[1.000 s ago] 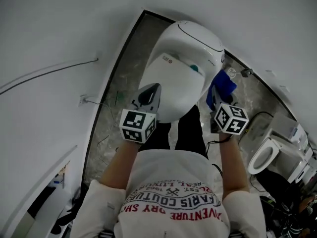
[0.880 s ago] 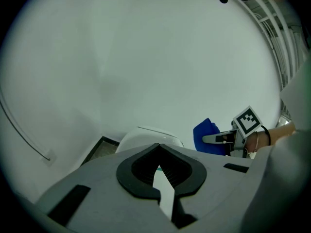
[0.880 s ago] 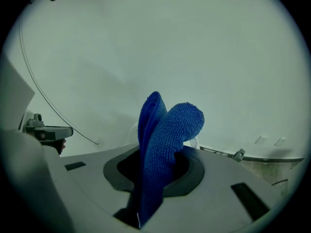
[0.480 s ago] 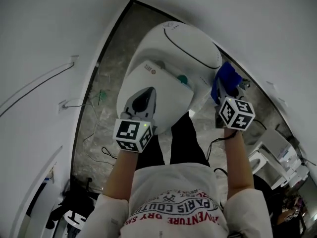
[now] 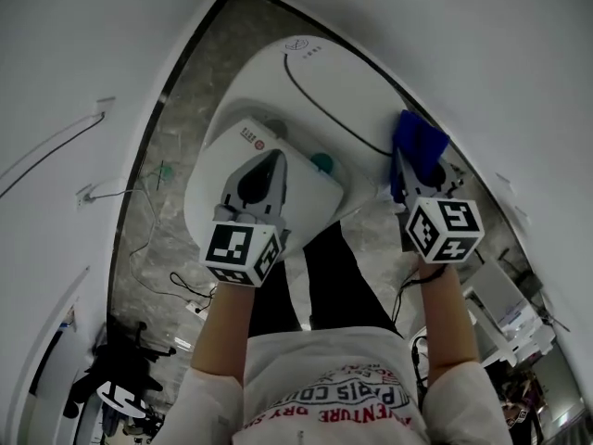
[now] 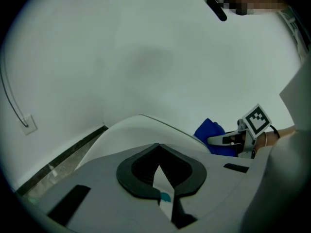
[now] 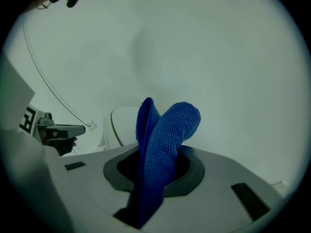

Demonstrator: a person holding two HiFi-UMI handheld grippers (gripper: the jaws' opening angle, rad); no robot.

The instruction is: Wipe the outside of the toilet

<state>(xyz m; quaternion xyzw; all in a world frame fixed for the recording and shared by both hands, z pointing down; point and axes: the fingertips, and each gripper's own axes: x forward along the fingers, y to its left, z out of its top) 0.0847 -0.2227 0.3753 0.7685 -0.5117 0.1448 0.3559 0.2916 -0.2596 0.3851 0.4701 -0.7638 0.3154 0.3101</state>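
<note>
The white toilet stands with its lid down in the middle of the head view. On its seat unit are a teal button and a red label. My left gripper hovers over the lid with its jaws together and nothing in them. In the left gripper view the toilet's curved top shows just past the jaws. At the toilet's right side, my right gripper is shut on a folded blue cloth. That cloth sticks up between the jaws in the right gripper view.
Grey marbled floor with loose cables runs along the toilet's left, beside a white wall with a socket. The person's black-trousered legs stand in front of the bowl. More white fixtures sit at the right.
Both grippers have moved forward over the toilet. The right one has carried the cloth up along the toilet's right side, and the view has shifted toward the tank end.
</note>
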